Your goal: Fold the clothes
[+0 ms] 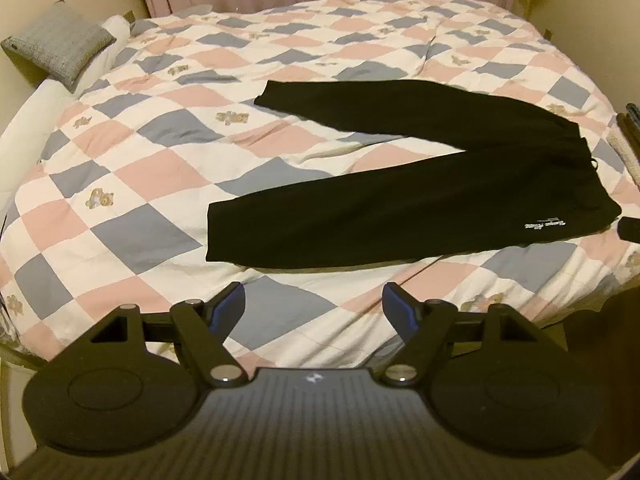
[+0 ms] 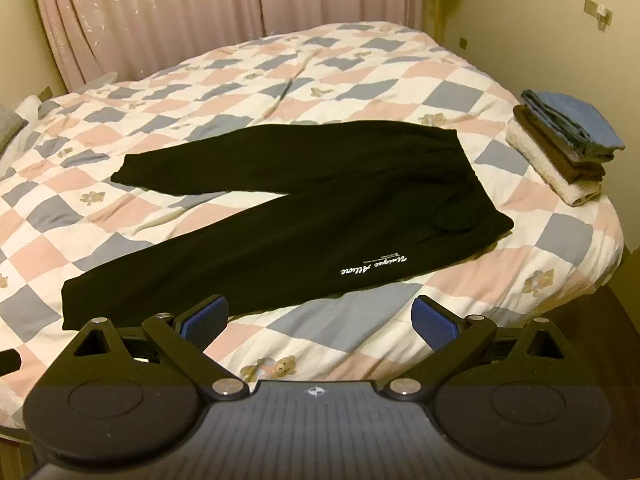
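Black trousers (image 2: 288, 216) lie spread flat on the bed (image 2: 400, 80), on a quilt (image 1: 160, 168) of pink, grey and white squares. Going from left to right: at the far left a grey pillow (image 1: 60, 44) leans at the head of the bed. Next come the two cuffs, well apart from each other, so the legs open like a V. The legs meet further right at the waist, where white letters (image 2: 374, 266) are printed on the near leg. At the far right edge of the bed a pile (image 2: 564, 148) of folded clothes sits, near the waist but not touching it.

Left tool (image 1: 313, 304) hovers over the quilt just before the near leg; its jaws stand wide apart and hold nothing. Right tool (image 2: 320, 316) is also spread wide and empty, and its left pad (image 2: 202, 320) stands in front of the edge of the near leg; whether it touches the cloth I cannot tell.

I judge the trousers soft and limp, quite light, perhaps a thick knit. Such cloth sags and drags on the quilt, so it needs two holds at once. Good places are the thicker edges: the waistband on the right and a cuff on the left. A pinch must take both layers of cloth, but not the quilt below.

The trousers are not folded now, while the pile beside them is.
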`<state>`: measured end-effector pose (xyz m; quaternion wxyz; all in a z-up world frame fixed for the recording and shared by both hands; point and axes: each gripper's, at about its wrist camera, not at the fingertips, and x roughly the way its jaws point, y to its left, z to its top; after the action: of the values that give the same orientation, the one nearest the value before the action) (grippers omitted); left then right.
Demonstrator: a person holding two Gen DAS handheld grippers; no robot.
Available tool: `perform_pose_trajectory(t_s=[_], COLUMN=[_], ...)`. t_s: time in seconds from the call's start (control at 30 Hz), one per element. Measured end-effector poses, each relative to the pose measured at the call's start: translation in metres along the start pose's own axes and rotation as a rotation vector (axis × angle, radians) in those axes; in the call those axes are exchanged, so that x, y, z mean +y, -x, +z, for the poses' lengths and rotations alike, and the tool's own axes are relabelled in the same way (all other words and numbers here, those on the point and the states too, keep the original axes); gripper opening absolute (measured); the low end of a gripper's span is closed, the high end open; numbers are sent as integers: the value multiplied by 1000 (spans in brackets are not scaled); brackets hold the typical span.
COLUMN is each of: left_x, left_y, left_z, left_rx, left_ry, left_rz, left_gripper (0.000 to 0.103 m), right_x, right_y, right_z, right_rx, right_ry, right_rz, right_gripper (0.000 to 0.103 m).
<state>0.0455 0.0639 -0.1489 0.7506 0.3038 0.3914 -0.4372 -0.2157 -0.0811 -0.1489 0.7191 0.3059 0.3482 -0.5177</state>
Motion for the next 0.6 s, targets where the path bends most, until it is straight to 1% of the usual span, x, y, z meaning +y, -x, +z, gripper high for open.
perform_pose_trajectory(t_s=[0.13, 0.27, 0.4, 0.5, 0.6], left_x=[-8, -20, -38, -51, -67], left_y=[-19, -42, -73, -96, -117], left_z=[13, 32, 59, 80, 103], left_rx=[26, 55, 93, 130, 160], left_ry=[2, 8, 31, 53, 87], left_rz=[6, 17, 49, 78, 84], left_gripper=[73, 73, 74, 74, 74], right_x=[-6, -20, -36, -53, -76], right_y=[-20, -47, -84, -118, -148], right_z=[13, 34, 63, 89, 113], right_rx=[22, 53, 97, 163, 203], right_ry=[-3, -5, 16, 38, 52], right_rz=[-3, -4, 7, 24, 49], right_gripper=[101, 101, 101, 101, 101])
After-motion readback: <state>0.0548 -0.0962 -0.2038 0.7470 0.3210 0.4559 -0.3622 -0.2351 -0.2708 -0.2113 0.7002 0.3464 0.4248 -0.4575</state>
